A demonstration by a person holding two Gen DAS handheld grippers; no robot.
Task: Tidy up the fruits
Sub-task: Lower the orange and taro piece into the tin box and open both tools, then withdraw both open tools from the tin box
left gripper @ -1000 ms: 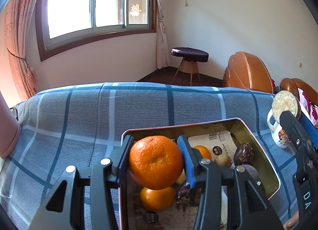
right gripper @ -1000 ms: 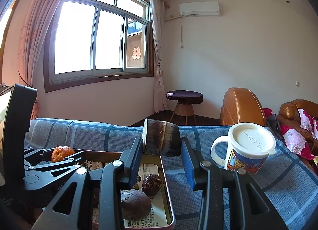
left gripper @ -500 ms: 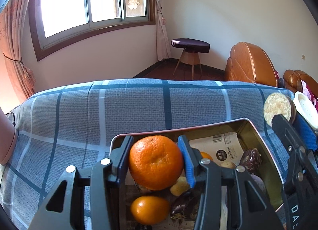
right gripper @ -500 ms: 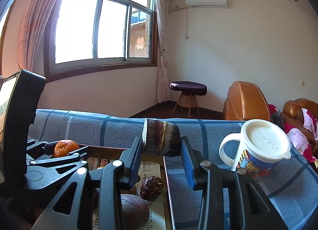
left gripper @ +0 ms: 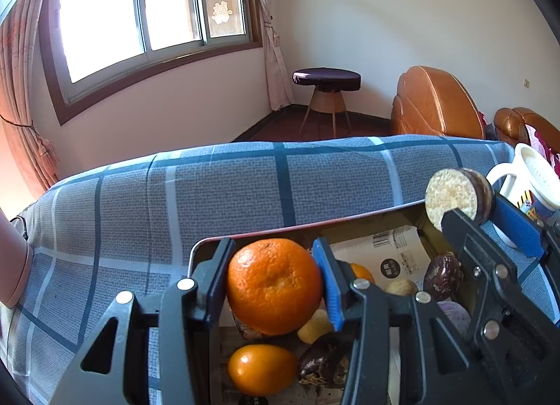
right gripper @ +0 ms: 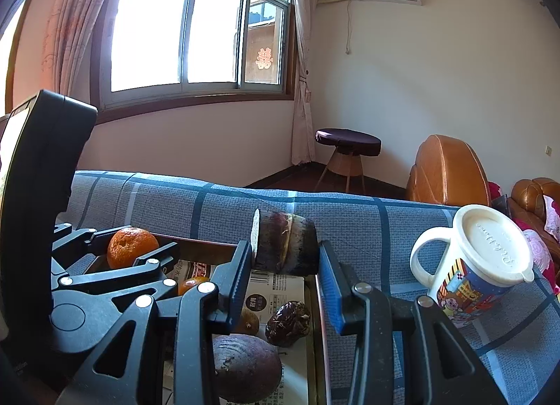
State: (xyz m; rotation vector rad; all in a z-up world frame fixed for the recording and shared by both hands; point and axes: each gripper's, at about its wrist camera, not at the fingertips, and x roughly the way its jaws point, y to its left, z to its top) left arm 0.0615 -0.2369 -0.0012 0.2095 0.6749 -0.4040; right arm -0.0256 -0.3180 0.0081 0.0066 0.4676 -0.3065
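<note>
My left gripper (left gripper: 273, 280) is shut on a large orange (left gripper: 274, 284) and holds it above the metal tray (left gripper: 210, 242). My right gripper (right gripper: 285, 261) is shut on a short dark sugarcane piece (right gripper: 283, 247) with a pale cut end, held above the tray's right edge (right gripper: 320, 321). That gripper and the cane (left gripper: 455, 196) show at the right of the left wrist view. The orange (right gripper: 131, 247) shows at the left of the right wrist view. In the tray lie a small orange (left gripper: 260, 368), dark wrinkled fruits (right gripper: 288, 322) and a purple passion fruit (right gripper: 245, 368).
The tray is lined with printed paper (left gripper: 395, 251) and sits on a blue-grey checked cloth (left gripper: 245, 188). A white lidded mug (right gripper: 479, 261) stands on the cloth right of the tray. Beyond are a stool (right gripper: 346, 149) and brown leather chairs (right gripper: 448, 170).
Both grippers have moved forward over the tray while still holding their fruit. The mug and the sugarcane now appear closer and lower in the left wrist view.
</note>
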